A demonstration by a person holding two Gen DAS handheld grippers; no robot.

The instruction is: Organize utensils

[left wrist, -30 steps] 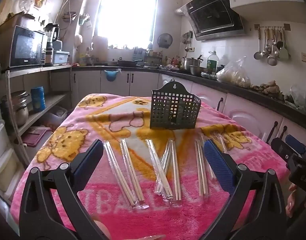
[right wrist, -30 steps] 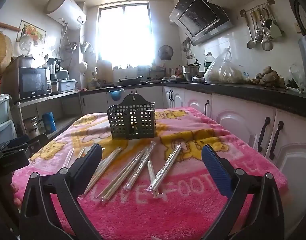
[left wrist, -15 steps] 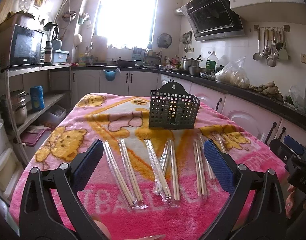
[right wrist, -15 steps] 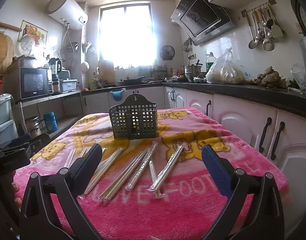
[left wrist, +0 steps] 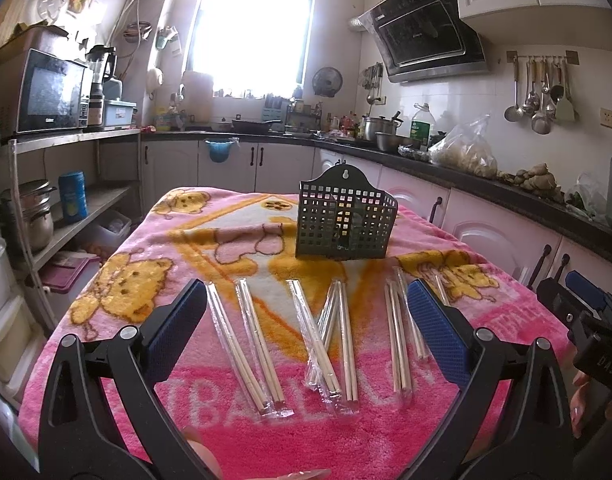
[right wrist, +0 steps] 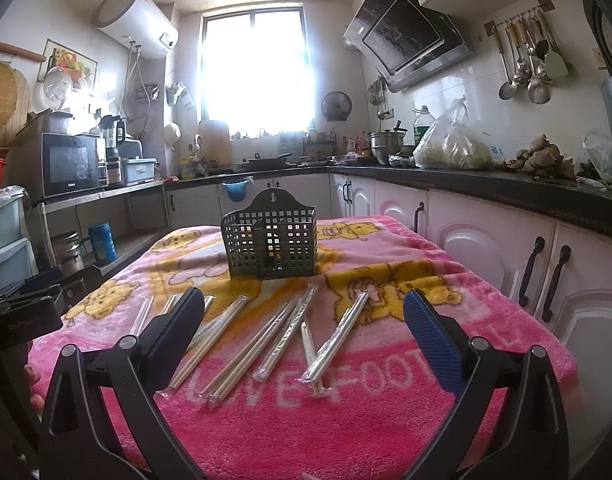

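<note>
Several pairs of wooden chopsticks in clear plastic sleeves [left wrist: 326,340] [right wrist: 282,332] lie fanned out on a pink cartoon blanket [left wrist: 118,292] [right wrist: 386,420] that covers the table. Behind them a dark perforated utensil basket [left wrist: 344,220] [right wrist: 271,242] stands upright; nothing shows above its rim. My left gripper [left wrist: 306,312] hovers open above the near chopsticks, holding nothing. My right gripper [right wrist: 302,316] is open too, over the right side of the fan. Each gripper shows at the edge of the other's view: the right gripper [left wrist: 586,316], the left gripper [right wrist: 30,300].
White cabinets with dark handles [right wrist: 546,272] and a black counter [right wrist: 486,188] run close along the table's right side. A shelf rack with a microwave [left wrist: 50,92] and pots [left wrist: 30,216] stands to the left. Ladles [left wrist: 538,92] hang on the wall.
Both grippers have drifted slightly; the views are nearly the same. The chopsticks and the basket have not moved.
</note>
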